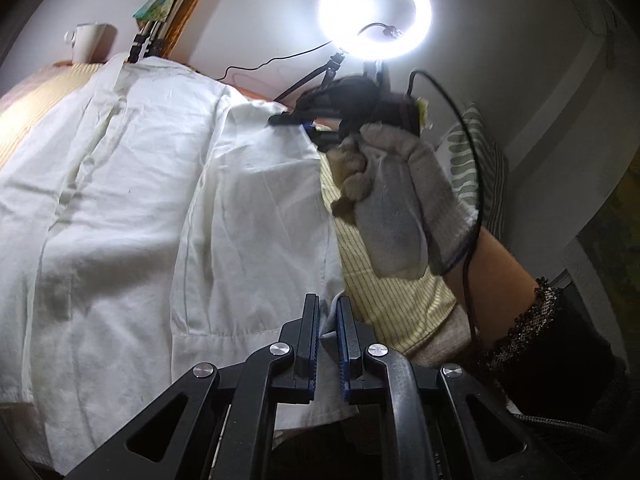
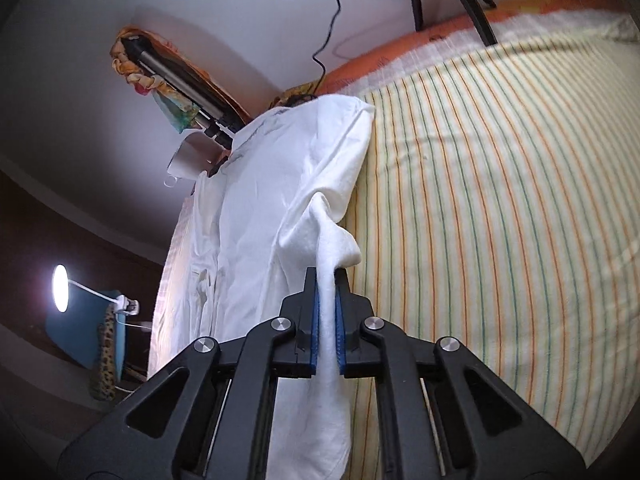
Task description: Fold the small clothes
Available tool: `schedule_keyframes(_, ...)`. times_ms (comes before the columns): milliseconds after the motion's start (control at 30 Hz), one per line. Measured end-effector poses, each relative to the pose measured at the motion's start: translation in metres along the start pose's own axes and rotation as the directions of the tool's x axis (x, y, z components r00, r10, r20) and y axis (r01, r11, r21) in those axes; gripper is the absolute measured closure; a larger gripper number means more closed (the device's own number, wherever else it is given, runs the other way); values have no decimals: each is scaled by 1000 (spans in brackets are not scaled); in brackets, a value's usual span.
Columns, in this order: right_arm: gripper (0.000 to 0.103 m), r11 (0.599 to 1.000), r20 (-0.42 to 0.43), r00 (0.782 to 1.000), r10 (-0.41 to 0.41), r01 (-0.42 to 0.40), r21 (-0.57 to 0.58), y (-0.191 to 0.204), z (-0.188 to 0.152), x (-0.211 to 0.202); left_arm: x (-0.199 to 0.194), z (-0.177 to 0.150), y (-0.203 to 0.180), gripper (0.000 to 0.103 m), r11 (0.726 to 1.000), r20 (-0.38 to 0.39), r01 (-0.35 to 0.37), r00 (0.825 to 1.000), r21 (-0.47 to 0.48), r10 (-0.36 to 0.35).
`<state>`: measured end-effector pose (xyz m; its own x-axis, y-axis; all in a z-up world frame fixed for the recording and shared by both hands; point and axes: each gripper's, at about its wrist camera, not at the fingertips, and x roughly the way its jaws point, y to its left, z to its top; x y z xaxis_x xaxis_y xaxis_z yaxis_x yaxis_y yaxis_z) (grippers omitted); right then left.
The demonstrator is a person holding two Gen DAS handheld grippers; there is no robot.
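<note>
A white shirt (image 1: 140,208) lies spread on a striped bedsheet (image 1: 384,292). My left gripper (image 1: 328,306) is shut on the shirt's near right corner. In the left wrist view the right gripper (image 1: 294,118), held by a gloved hand (image 1: 396,200), pinches the far right edge of the shirt. In the right wrist view my right gripper (image 2: 327,280) is shut on a bunched fold of the white shirt (image 2: 280,184), lifted off the striped bedsheet (image 2: 500,200).
A ring light (image 1: 375,10) on a stand shines at the far side. A white cup (image 1: 90,42) stands at the far left edge; it also shows in the right wrist view (image 2: 192,156). A folded tripod (image 2: 180,68) leans on the wall. A lamp (image 2: 61,288) glows low left.
</note>
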<state>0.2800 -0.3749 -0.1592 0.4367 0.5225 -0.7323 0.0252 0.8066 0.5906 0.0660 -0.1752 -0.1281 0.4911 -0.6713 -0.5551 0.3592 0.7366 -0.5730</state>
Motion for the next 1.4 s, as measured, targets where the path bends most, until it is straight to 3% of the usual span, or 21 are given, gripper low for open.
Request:
schedule_keyframes(133,97,981,47,991,-128,133,-138,42,5,-6,-5,-4,10,98,999,5,21,1000,-38,-21)
schedule_keyframes(300,97,940,46,980,-192,197,-278,91,0,21,-20,-4,25,98,998,26,1,1000,-65,1)
schedule_keyframes(700,96,929,-98,987,-123,80,-362,155,-28,112,-54,-14,81,98,979,34,-89,995,-183,97)
schedule_keyframes(800,86,940,-157,985,-77,19,-341,153,-32,125,-56,-16,82,98,979,29,-95,994,-180,102)
schedule_keyframes(833,72,947,-177,983,-44,-16,-320,150,-30,124,-57,-18,83,98,980,31,-97,994,-177,104)
schedule_keyframes(867,63,956,-183,983,6,-59,-286,145,-28,117,-58,-19,83,98,980,32,-100,994,-172,107)
schedule_keyframes(933,59,966,-154,983,97,-130,-224,135,-21,96,-59,-19,86,98,979,37,-101,993,-176,109)
schedule_keyframes(1000,59,970,-114,984,139,-158,-185,127,-15,75,-61,-19,88,98,977,39,-101,993,-185,110)
schedule_keyframes(1133,59,981,-16,994,107,-108,-158,108,-7,23,-62,-21,89,98,977,30,-108,993,-182,115)
schedule_keyframes(1267,59,989,29,995,98,-94,-111,91,-14,-18,-65,-20,87,97,980,14,-125,992,-153,129)
schedule_keyframes(1333,59,989,38,992,122,-118,-85,85,-23,-35,-71,-24,82,85,982,11,-141,990,-124,144)
schedule_keyframes(1367,59,989,41,991,128,-124,-80,83,-29,-45,-75,-24,80,74,983,9,-151,988,-104,153)
schedule_keyframes(1400,59,990,45,991,123,-119,-80,82,-36,-55,-78,-25,80,71,983,10,-165,986,-82,167)
